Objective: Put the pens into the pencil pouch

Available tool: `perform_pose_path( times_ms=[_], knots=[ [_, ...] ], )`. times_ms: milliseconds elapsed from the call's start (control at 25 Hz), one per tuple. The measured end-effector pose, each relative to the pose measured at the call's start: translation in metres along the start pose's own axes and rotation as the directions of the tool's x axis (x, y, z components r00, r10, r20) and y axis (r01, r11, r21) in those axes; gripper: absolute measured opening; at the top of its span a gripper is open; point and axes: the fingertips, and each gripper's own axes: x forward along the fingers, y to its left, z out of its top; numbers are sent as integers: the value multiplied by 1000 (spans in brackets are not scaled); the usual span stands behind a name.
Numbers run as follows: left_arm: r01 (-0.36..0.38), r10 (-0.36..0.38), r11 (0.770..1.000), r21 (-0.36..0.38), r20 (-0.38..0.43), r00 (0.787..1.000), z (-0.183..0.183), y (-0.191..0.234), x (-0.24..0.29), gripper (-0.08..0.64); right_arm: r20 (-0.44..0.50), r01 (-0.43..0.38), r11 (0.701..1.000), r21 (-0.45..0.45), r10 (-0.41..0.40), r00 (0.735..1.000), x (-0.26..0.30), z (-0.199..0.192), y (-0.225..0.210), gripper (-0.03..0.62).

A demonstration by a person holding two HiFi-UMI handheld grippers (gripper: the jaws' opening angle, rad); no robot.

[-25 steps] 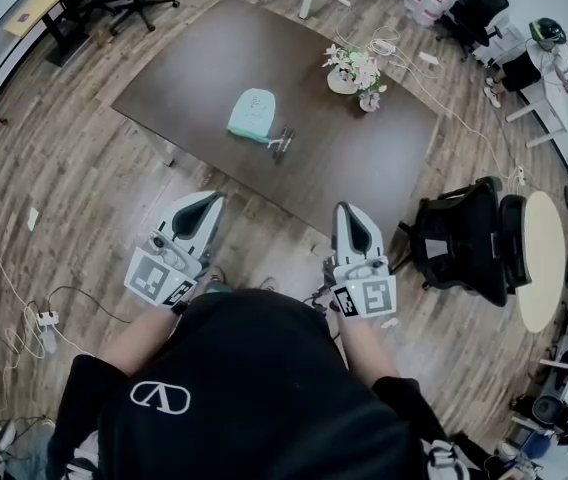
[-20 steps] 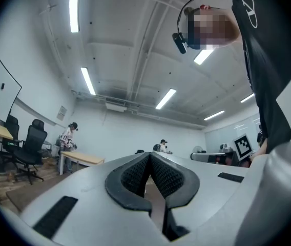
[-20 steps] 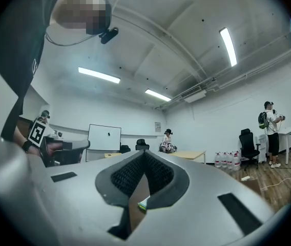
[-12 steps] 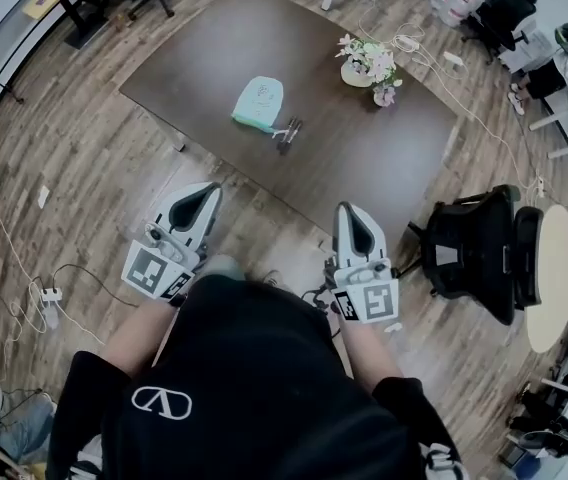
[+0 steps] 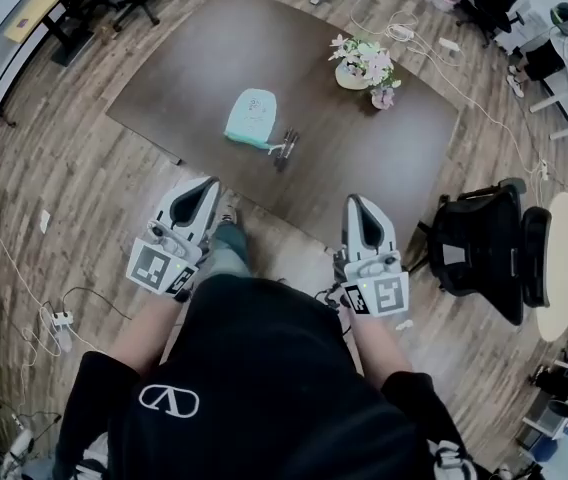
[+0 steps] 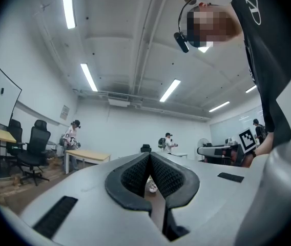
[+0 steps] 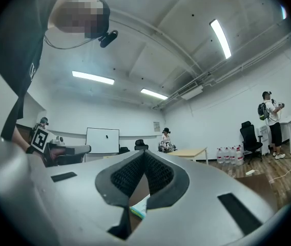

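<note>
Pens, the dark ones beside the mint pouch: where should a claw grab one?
Probably mid-barrel, coming down from above. The dark slim pens lie flat on the brown table, bunched beside the mint-green pouch, so the side away from the pouch looks easier.

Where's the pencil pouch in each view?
Head view: upper centre, pencil pouch on the table, left of the pens.
Left gripper view: not in it.
Right gripper view: low centre, a mint sliver, likely it.
Shared landmark: the brown table, in all three.
</note>
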Motion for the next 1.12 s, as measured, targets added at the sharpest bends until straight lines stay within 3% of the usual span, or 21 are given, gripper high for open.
perform_pose_path(
  times_ms=[640,880,1120],
  knots=[
    [230,-232,971,-66,-23,972,-31,185,122,3,-49,184,977,-109,-190,980,198,-11,-20,-2],
    [272,-275,960,-63,-48,960,-51,205,146,3,-61,216,970,-109,-223,973,228,-22,-29,-2],
    [265,-270,963,-53,-102,957,-70,198,160,3,-69,189,979,-76,-194,979,231,-34,-47,-2]
  ],
)
